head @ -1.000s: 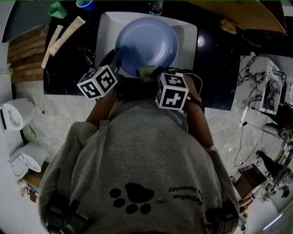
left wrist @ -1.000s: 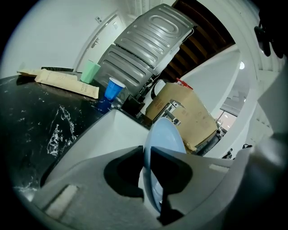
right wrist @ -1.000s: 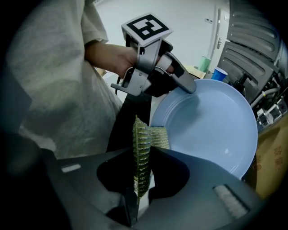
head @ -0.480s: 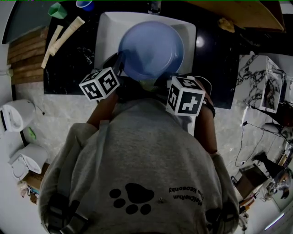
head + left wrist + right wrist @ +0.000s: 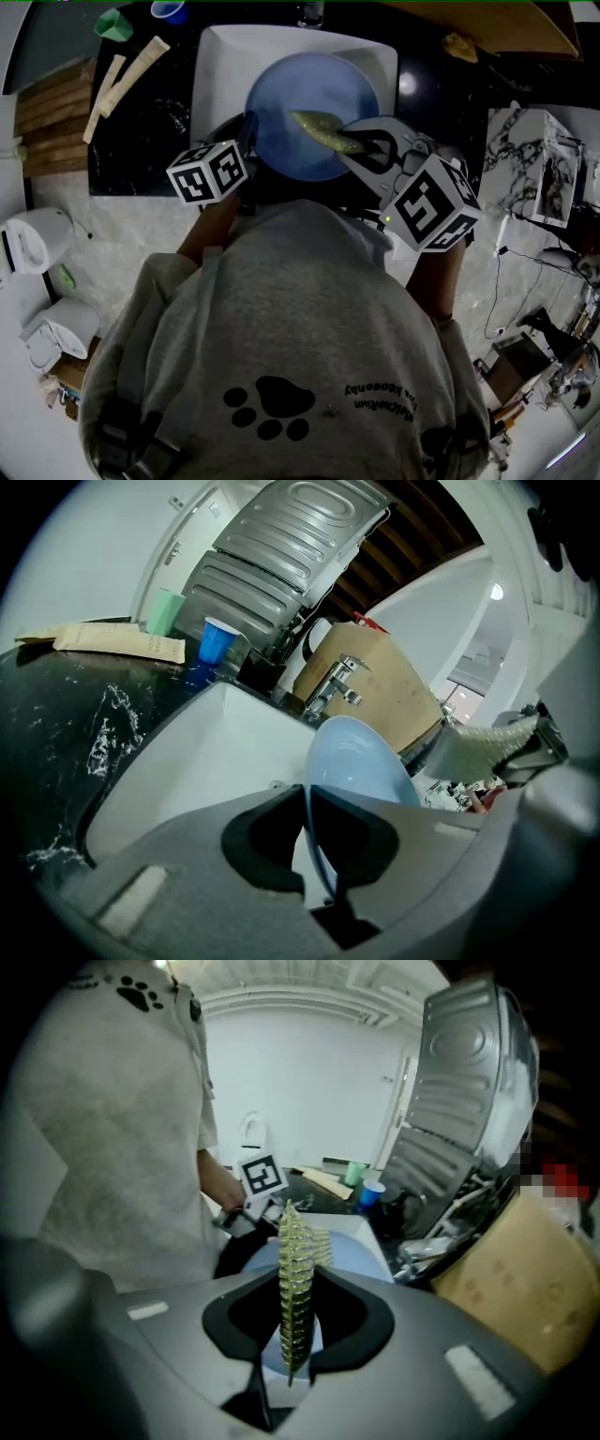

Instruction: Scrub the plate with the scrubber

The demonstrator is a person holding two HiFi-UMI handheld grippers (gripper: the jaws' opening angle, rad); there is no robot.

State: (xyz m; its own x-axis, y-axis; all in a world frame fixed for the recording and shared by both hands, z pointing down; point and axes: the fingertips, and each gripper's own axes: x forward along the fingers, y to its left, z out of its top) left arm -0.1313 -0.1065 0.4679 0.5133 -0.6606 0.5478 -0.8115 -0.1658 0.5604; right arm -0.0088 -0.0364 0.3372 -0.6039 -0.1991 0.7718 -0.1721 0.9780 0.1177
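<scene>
Over one sink are one plate and one scrubber.

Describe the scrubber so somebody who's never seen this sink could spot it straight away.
Start at the white rectangular sink set in the black worktop; a round pale blue plate is held over it. Across the plate reaches a flat yellow-green mesh scrubber, the only textured, greenish strip there, clamped in the right gripper.

a loose light-grey fabric top, short in the sleeve, carries a black paw print and small black lettering — the moulded grey left gripper and right gripper each bear a white cube with black square markers.
</scene>
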